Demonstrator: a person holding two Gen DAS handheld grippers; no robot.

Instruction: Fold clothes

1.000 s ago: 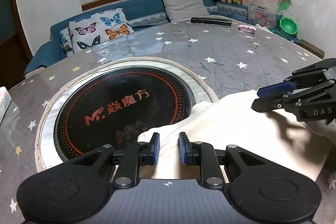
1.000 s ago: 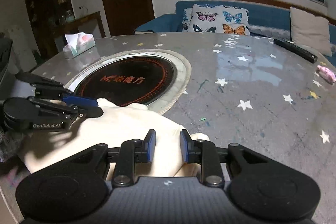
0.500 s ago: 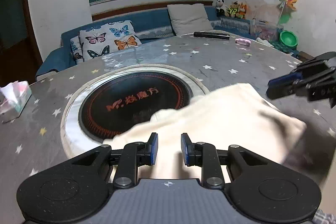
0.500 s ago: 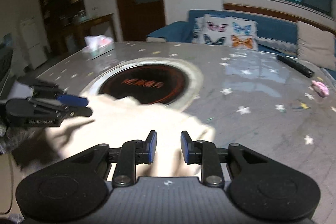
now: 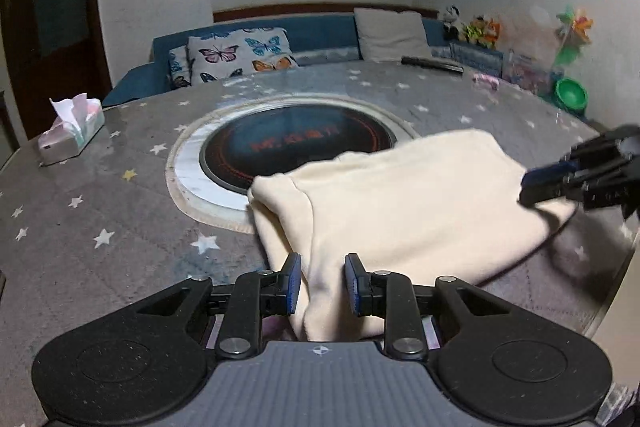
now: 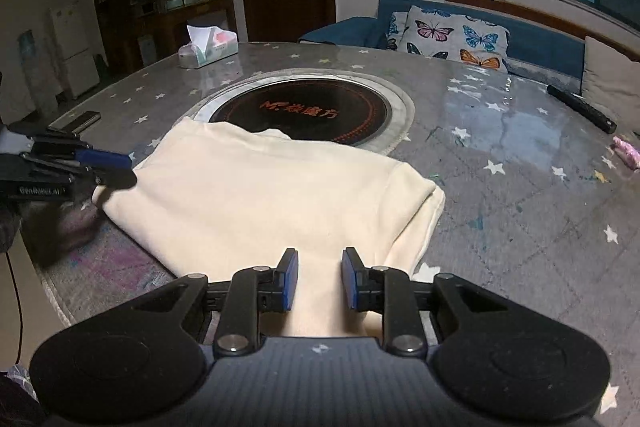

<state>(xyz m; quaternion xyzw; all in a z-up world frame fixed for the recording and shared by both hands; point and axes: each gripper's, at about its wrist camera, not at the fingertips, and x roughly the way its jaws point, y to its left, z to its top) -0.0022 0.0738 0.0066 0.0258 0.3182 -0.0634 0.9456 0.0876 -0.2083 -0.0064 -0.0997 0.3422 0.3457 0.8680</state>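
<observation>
A cream folded garment [image 5: 404, 211] lies on the round star-patterned table, its far edge over the rim of the black hotplate [image 5: 296, 143]. It also shows in the right wrist view [image 6: 264, 195]. My left gripper [image 5: 319, 283] is at its left near edge, jaws a little apart with cloth between them. My right gripper [image 6: 316, 279] is at the right near edge, jaws likewise apart over cloth. Each gripper shows in the other's view, the right [image 5: 580, 179] and the left [image 6: 76, 167], at the garment's opposite corner.
A tissue box [image 5: 72, 139] stands at the table's left. A black remote [image 6: 580, 107] and a pink item [image 6: 628, 151] lie at the far right. A dark phone [image 6: 80, 121] lies at the left edge. A blue sofa with a butterfly cushion [image 5: 236, 55] is behind.
Both grippers have drawn back toward me and apart. The garment has slid with them off the hotplate toward the near table edge and lies flatter.
</observation>
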